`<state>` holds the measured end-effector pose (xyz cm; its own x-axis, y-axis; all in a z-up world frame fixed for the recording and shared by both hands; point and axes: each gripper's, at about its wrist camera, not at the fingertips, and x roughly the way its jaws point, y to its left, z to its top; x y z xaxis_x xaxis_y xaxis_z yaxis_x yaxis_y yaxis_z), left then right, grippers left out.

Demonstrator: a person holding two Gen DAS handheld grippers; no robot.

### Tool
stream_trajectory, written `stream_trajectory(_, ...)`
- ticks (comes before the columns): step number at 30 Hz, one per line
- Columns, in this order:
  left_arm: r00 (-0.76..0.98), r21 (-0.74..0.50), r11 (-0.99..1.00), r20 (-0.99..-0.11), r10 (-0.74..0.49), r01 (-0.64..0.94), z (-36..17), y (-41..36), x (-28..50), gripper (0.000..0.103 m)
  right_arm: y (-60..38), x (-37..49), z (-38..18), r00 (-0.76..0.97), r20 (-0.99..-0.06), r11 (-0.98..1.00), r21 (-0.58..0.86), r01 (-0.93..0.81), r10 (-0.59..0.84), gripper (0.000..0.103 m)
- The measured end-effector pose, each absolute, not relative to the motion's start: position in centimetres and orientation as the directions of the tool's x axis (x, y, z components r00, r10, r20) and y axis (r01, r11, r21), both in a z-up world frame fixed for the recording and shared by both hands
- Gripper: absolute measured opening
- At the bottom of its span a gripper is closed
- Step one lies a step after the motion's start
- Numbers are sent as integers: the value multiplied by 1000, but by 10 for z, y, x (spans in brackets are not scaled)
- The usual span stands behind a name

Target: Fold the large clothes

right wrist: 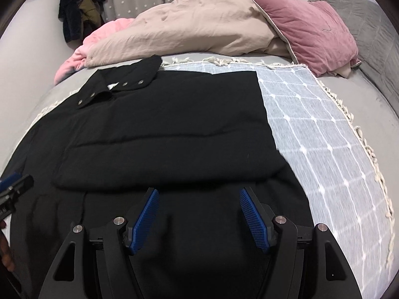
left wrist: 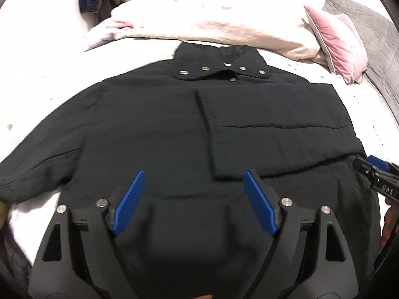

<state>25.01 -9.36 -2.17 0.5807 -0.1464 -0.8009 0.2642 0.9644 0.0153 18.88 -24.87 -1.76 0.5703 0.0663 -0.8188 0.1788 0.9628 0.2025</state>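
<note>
A black jacket point(left wrist: 149, 124) point(right wrist: 162, 114) lies flat on the bed, its snap-button collar point(left wrist: 219, 59) point(right wrist: 129, 77) at the far end. One sleeve point(left wrist: 274, 129) point(right wrist: 162, 154) is folded across the chest. The other sleeve stretches out to the left in the left wrist view. My left gripper point(left wrist: 195, 174) hovers over the jacket's lower part, open, with nothing between its blue pads. My right gripper point(right wrist: 199, 190) stands open and empty over the lower right part, just below the folded sleeve. Each gripper's tip shows at the edge of the other's view: the right gripper point(left wrist: 376, 172), the left gripper point(right wrist: 15, 186).
A crumpled beige duvet point(right wrist: 187, 25) and a pink pillow point(right wrist: 311, 32) lie beyond the collar, with a grey pillow point(right wrist: 361, 17) behind. A pale checked throw point(right wrist: 311, 124) with a fringe lies under the jacket and shows to its right. Dark clothes point(right wrist: 77, 7) hang at the back left.
</note>
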Motion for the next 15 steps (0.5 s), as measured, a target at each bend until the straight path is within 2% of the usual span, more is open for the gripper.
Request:
stream_trajectory(8, 585, 41, 995, -811, -21, 94, -6, -13, 236, 92, -218, 151, -1, 536, -839, 964, 211, 162, 93, 74)
stream_trajectory(10, 558, 43, 999, -829, 33, 4, -11, 16, 236, 92, -213, 143, 1, 533, -840, 966, 209, 153, 97, 76)
stream_trajectory(15, 505, -57, 965, -859, 83, -255, -38, 89, 244, 93, -203, 127, -5, 531, -840, 963, 221, 151, 110, 78)
